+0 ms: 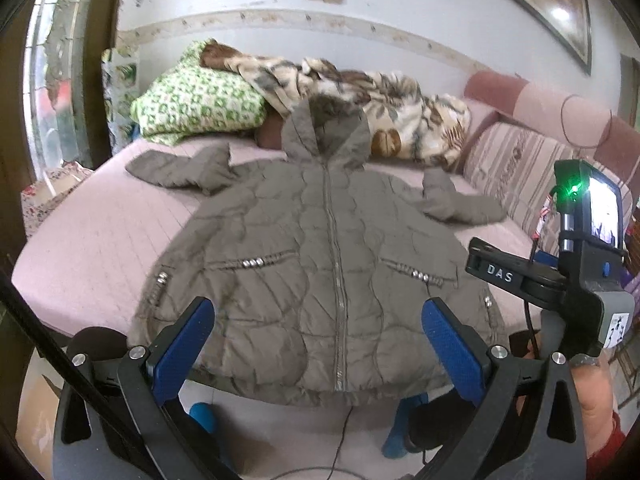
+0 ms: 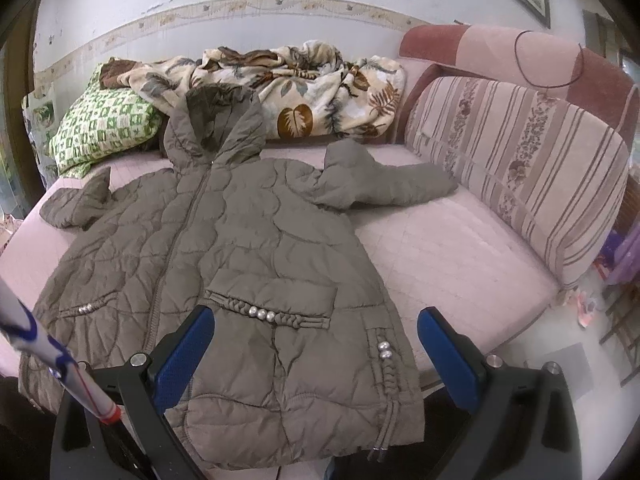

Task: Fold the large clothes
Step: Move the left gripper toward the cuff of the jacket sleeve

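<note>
at nine o'clock in the left wrist view a green-and-white checked pillow [image 1: 196, 98] lies at the far side of the pink bed [image 1: 100, 236], with a leaf-print blanket [image 1: 360, 100] bunched beside it toward twelve. the padded olive jacket [image 1: 320, 248] is spread flat and zipped in the middle of the bed, front up, hood [image 1: 326, 136] pointing to twelve, hem hanging just over the near edge at six, sleeves out toward ten and two. the left gripper [image 1: 318, 348] hovers over the hem with its blue pads [image 1: 182, 344] spread wide, holding nothing. at three o'clock the right gripper [image 2: 316, 350] appears in its own view over the jacket's lower pocket, jaws also wide apart and empty, not touching the cloth. further toward three, a striped cushion [image 2: 520, 168] leans against the pink sofa back [image 2: 500, 52].
</note>
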